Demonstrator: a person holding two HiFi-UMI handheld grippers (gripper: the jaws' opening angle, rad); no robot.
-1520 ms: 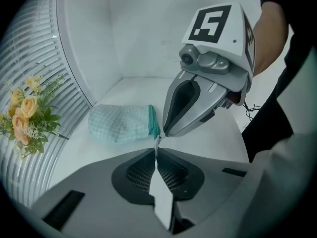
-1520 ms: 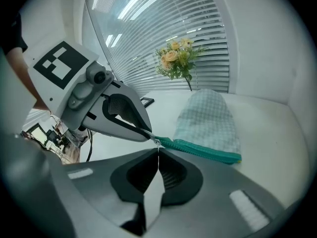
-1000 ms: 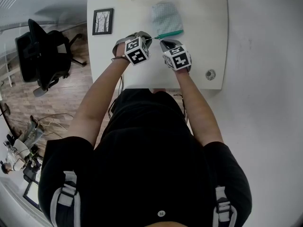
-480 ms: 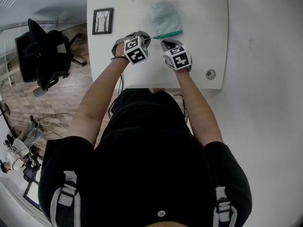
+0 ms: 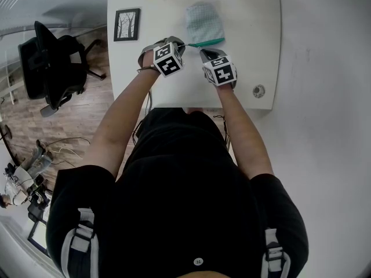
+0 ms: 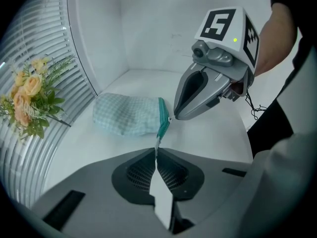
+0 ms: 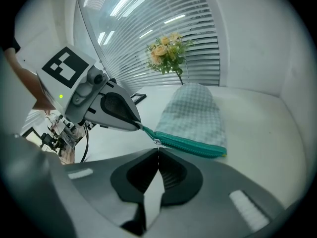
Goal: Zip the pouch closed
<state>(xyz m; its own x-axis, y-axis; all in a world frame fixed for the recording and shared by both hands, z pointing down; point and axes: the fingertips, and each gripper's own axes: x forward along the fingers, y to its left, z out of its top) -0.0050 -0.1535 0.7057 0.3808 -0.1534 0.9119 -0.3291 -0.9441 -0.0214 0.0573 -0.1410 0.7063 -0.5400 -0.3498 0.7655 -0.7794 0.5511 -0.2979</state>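
**Anchor and pull set, before the run.** The checked pouch (image 7: 192, 110) lies flat on the white table (image 5: 243, 16), toward its far edge, with the teal zipper (image 7: 190, 145) along the side that faces you. Your left gripper (image 6: 157, 150) is closed on the end tab (image 6: 158, 142) at the zipper's left end. Your right gripper (image 7: 157, 151) is closed on the small silver slider pull (image 7: 156, 142), just beside that tab, so the two tips nearly meet. The teal band lies flat, and neither gripper view settles how much of it is meshed. The slider sits at the anchored end, which suggests the closing run is ahead of you, not behind. The step in hand, then, is that both grips are taken and the draw has not begun. The next move calls for you to hold the left hand fixed as the anchor. Draw the right hand along the line of the zipper toward its right end, low and parallel to the table, so the pull does not twist out of the jaws. Watch for the light pouch dragging or bunching; if it follows the slider, firm the anchor before going on.
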